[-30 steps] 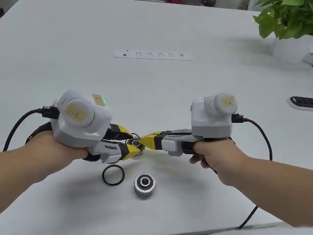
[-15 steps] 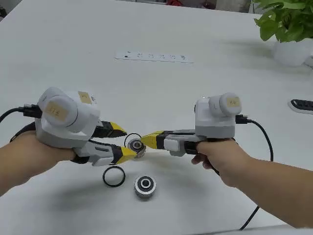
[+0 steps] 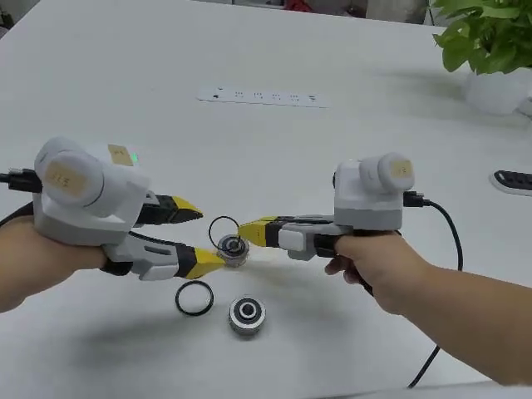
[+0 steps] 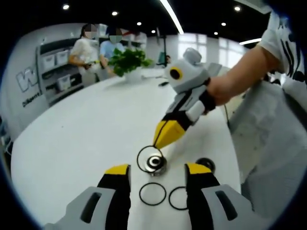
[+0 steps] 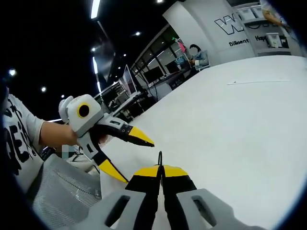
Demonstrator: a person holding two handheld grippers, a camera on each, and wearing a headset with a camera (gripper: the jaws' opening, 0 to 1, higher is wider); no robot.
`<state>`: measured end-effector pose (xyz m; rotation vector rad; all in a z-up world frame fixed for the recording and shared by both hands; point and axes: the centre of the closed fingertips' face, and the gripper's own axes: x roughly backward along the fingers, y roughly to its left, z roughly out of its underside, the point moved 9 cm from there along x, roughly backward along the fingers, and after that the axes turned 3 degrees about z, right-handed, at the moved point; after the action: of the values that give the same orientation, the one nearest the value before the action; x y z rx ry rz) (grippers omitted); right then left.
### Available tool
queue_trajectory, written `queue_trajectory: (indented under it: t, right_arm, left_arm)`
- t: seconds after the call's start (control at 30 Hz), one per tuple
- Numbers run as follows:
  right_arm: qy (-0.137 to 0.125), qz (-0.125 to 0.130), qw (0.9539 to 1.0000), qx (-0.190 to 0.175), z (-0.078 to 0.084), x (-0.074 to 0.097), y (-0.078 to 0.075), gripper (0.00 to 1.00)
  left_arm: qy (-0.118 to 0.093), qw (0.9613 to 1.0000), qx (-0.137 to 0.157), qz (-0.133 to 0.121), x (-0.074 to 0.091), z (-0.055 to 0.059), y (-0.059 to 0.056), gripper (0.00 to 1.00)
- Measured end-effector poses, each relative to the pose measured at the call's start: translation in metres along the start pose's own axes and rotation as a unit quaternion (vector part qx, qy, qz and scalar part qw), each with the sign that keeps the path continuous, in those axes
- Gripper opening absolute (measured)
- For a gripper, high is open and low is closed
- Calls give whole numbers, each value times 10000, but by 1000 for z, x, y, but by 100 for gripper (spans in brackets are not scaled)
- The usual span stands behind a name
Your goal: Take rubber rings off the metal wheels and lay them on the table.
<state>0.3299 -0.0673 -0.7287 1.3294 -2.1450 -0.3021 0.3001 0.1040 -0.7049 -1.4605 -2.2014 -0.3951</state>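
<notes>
The white desk [image 3: 349, 100] carries everything. The right claw [image 3: 243, 230] is pressed together on the edge of a rubber ring [image 3: 209, 230], which stands up from the metal wheel [image 3: 233, 250] just below the claw's tip. The left claw [image 4: 158, 170] is apart, and the wheel lies just ahead, between its jaws, so this claw seems the nearer one to hold the wheel. A loose ring [image 3: 176, 298] and a second wheel [image 3: 247, 314] lie near.

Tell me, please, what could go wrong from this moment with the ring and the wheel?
1. The left gripper is open, so nothing holds the wheel; it may lift or roll if the right gripper pulls the ring.
2. The thin ring may slip from the shut jaws and snap back onto the wheel.
</notes>
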Motion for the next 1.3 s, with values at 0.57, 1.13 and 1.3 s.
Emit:
queue_trajectory:
  t: [0.57, 1.13, 1.3]
  right_arm:
    - [-28, -200, 9998, -25, -4, -6, 10, 0]
    - [72, -356, 9993, -2, -2, -15, 20, 0]
    - [122, -381, 9992, 12, -1, -18, 22, 0]
  left_arm:
    - [-120, 9999, -16, -17, 25, 2, -3, 61]
    - [-137, 9998, 65, -147, 48, 12, -7, 73]
    - [-132, 9997, 113, -175, 53, 14, -8, 75]
